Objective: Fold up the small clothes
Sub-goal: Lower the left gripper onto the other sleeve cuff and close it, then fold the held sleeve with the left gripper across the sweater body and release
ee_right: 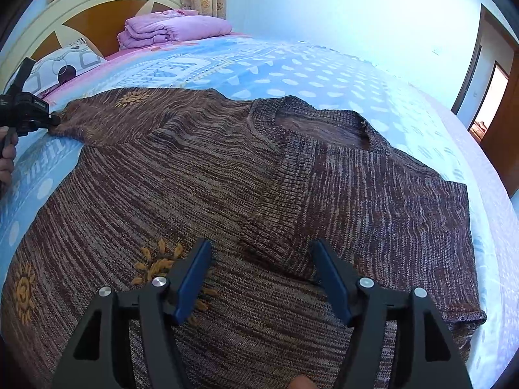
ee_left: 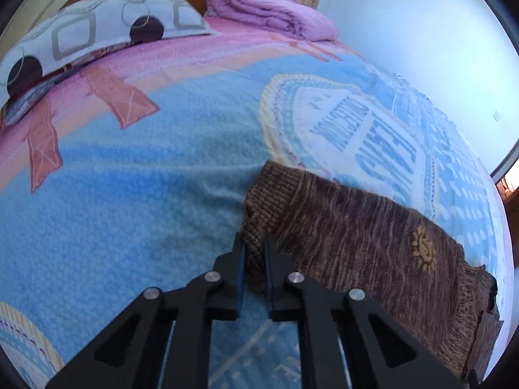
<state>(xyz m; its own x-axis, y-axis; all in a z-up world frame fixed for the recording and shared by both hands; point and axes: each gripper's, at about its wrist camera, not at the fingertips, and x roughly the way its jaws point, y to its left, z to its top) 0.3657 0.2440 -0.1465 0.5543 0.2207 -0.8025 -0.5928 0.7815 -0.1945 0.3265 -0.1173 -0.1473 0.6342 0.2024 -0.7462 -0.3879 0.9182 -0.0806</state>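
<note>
A brown knitted sweater with orange sun motifs lies spread on the bed, its right sleeve folded across the chest. My left gripper is shut on the ribbed cuff of the left sleeve, which stretches out to the left; this gripper also shows at the far left of the right wrist view. My right gripper is open and empty, hovering just above the sweater's body below the neckline.
The bed has a blue and pink patterned blanket. A white patterned pillow and a folded purple quilt lie by the headboard. A light wall runs along the bed's right side, with a doorway beyond.
</note>
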